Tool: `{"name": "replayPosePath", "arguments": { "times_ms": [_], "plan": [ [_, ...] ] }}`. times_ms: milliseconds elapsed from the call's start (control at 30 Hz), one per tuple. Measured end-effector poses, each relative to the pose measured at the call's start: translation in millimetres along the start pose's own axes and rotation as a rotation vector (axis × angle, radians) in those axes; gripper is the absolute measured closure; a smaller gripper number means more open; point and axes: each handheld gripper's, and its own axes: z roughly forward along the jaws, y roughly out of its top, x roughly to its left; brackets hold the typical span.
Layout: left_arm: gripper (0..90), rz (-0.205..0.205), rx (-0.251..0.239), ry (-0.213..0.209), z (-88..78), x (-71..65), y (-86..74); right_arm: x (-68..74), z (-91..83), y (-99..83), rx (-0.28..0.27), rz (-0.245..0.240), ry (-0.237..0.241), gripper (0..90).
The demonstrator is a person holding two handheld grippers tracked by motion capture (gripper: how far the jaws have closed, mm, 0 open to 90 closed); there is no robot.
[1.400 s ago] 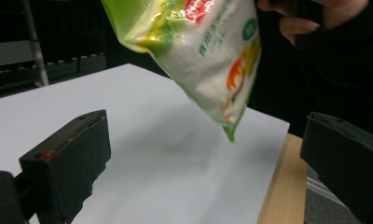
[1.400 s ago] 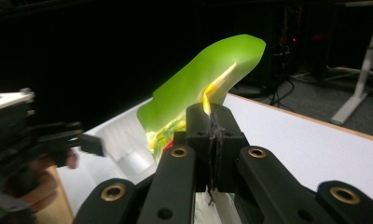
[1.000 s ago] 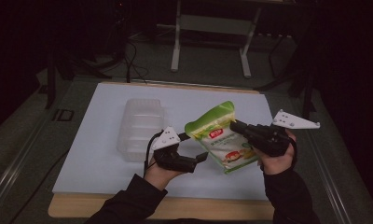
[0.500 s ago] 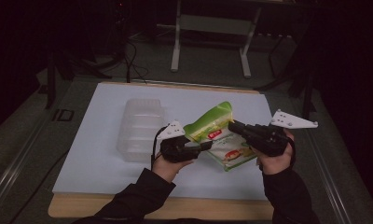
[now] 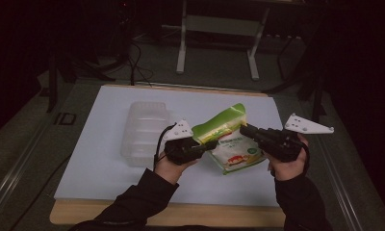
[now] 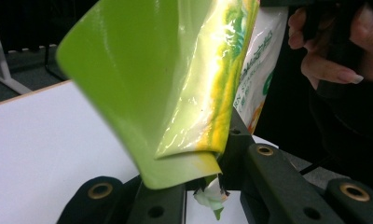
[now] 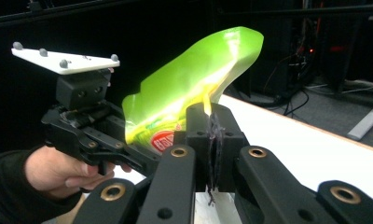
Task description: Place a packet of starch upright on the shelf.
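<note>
A green and white snack bag with a red logo is held up above the white table mat, between both hands. My left gripper is shut on the bag's left edge, and in the left gripper view the green foil rises from between its jaws. My right gripper is shut on the bag's right upper edge; in the right gripper view the bag stands behind the closed jaws, with the left gripper beyond it at the left.
A clear plastic lidded container lies on the mat left of the bag. The mat sits on a wooden board. Metal stand legs and cables are on the dark floor behind the table.
The bag has been lifted off the mat and tilted up. My left gripper moved right and closed on the bag's left edge; the right gripper stayed shut on it.
</note>
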Motion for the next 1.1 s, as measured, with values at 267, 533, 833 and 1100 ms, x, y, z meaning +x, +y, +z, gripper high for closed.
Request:
{"name": "replayPosePath", "arguments": {
  "times_ms": [267,533,833,1100],
  "plan": [
    [83.5,0.051,0.02,0.01,-3.8,1.8,20.2,-3.1,-5.1,1.4,-0.035,0.001,-0.02,85.2],
    [83.5,0.058,0.01,0.042,-13.7,10.7,35.9,-5.7,-14.3,3.0,-0.076,-0.019,-0.059,57.4],
    [83.6,0.091,-0.01,0.085,-37.4,29.5,60.4,-13.7,-17.0,-13.1,-0.064,-0.027,-0.07,13.8],
    [83.6,0.122,0.003,0.183,-64.8,52.6,78.7,-17.7,-20.3,-33.2,-0.002,-0.043,-0.088,13.8]
  ]
}}
